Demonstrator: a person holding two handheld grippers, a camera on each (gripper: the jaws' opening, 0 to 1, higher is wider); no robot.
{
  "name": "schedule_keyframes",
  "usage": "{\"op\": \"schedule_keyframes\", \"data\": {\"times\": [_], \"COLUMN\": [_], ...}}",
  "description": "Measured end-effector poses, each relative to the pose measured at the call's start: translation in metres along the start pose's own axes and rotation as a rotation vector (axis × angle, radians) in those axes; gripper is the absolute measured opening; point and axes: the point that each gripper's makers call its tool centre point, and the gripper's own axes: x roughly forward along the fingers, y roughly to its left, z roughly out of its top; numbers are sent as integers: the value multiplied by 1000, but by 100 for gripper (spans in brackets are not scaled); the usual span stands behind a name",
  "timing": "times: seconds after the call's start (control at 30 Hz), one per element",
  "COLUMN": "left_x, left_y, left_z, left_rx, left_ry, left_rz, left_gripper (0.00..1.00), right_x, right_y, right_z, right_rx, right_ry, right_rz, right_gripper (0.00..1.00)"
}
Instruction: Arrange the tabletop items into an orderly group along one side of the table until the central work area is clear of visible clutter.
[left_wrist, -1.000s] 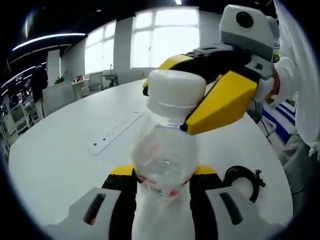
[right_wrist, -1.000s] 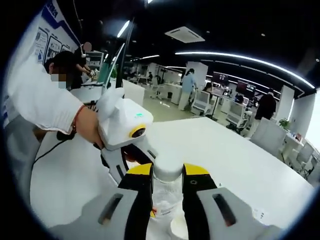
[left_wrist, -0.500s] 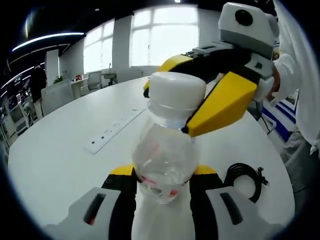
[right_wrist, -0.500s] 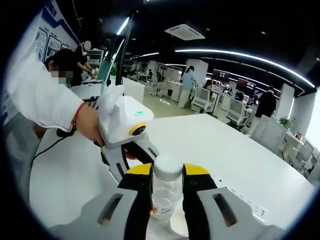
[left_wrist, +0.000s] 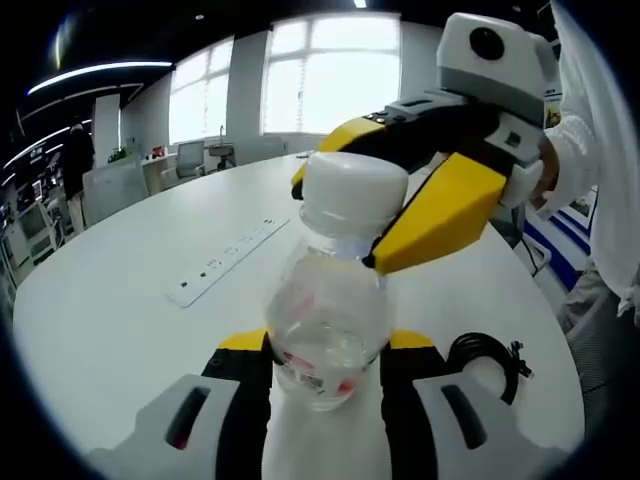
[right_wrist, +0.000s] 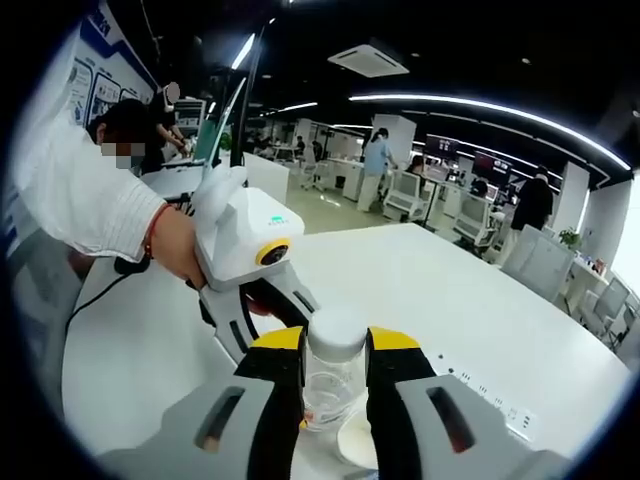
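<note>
Pretty bright overall, the windows (left_wrist: 300, 75) are totally blown out and the white worktop (left_wrist: 120, 300) glares a bit. Ceiling light strips (right_wrist: 490, 115) streak across the dark ceiling, heavy fisheye bending at edges.

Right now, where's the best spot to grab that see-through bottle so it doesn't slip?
Probably the round body below the shoulder, from the side, as the left gripper does now: the clear bottle is widest there. The right gripper clamps the narrow neck just under the white cap, where the cap's rim should stop it sliding.
</note>
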Motion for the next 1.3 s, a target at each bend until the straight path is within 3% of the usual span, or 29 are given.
{"op": "schedule_keyframes", "data": {"times": [0.7,1.3], "left_x": [-2,-15], "left_y": [3,4], "left_z": [2,9], "left_rx": [-17,-57], "left_ry": [-3,-19], "left_rz": [19,40], "left_gripper": [50,53], "right_x": [-4,-9], "right_y": [-5,-8], "right_z": [-4,-3], "right_rx": [-3,27], "right_ry": [23,27], "right_rz": [-15,-28], "right_gripper": [23,32]}}
